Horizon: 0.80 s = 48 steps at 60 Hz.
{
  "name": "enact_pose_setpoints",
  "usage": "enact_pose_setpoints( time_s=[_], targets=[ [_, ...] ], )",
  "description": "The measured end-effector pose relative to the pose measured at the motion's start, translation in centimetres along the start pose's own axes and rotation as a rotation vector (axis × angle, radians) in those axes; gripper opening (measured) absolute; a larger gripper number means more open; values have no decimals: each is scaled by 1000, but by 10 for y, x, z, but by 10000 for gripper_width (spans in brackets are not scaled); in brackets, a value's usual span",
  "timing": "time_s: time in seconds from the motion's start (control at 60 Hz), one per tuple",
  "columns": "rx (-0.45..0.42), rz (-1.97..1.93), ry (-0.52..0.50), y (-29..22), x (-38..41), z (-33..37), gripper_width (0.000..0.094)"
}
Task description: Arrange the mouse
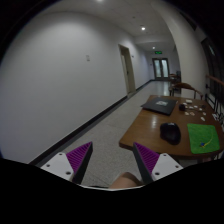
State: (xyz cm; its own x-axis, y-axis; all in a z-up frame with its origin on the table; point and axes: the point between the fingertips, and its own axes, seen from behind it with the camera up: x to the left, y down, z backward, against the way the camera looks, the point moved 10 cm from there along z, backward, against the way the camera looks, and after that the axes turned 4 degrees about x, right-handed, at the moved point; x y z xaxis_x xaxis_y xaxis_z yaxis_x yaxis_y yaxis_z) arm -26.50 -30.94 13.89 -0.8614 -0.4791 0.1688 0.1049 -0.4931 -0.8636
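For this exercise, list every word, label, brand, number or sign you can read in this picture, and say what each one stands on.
No text can be read here.
Green sign above the far corridor doors: lit, but too small to read.
Small plate on the wall: too blurred to read.
Green mat on the table: no legible markings.
Mouse and laptop: no brand visible.
The gripper shows no label; its jaws stand open, holding nothing.

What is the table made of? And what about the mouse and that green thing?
The table looks like brown wood with a smooth, slightly shiny finish, since light glints off its top. The mouse seems to be dark plastic, rounded and dull. The green thing is flat and matte, maybe a cutting mat or paper; I can't tell which. The gripper is open, short of the table.
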Motion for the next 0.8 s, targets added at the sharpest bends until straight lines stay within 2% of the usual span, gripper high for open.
enact_pose_setpoints(
  time_s=[0.117, 0.35, 0.517, 0.633, 0.783, 0.8],
  targets=[
    [-8, -8, 97, -1, -31, -3, 832],
    [-10, 33, 374, -8, -180, -60, 830],
    [79, 48, 387, -4, -227, -106, 824],
    [80, 22, 391, -14, -246, -126, 829],
    [93, 24, 423, -37, -272, -153, 745],
    [97, 26, 426, -40, -276, -156, 670]
  ],
)
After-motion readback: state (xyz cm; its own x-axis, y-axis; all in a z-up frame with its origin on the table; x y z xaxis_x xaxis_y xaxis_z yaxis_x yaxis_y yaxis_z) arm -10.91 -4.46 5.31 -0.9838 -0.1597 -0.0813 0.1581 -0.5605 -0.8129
